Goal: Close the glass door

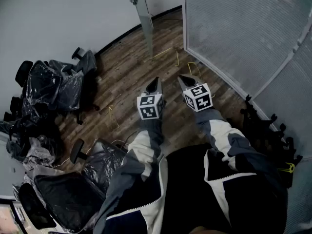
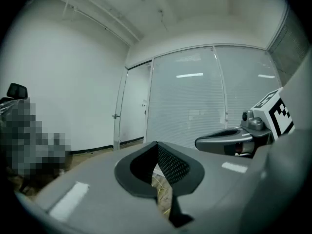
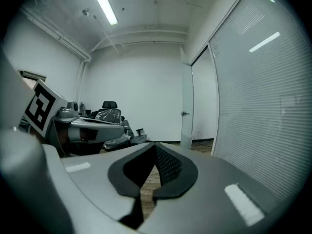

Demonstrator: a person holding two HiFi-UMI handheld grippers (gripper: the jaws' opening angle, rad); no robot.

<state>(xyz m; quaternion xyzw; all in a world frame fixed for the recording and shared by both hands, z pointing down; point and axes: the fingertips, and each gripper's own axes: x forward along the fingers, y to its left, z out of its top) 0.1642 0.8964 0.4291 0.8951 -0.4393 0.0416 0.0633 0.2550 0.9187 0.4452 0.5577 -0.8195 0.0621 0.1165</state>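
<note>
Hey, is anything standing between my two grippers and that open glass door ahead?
Nothing visible does. Only brown wooden floor with thin yellow cords lying flat leads to the open glass door with a metal handle; the plastic-wrapped black chairs sit off left.

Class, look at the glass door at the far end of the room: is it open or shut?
Open. The glass door stands swung away from the frosted partition, leaving a gap between them.
</note>
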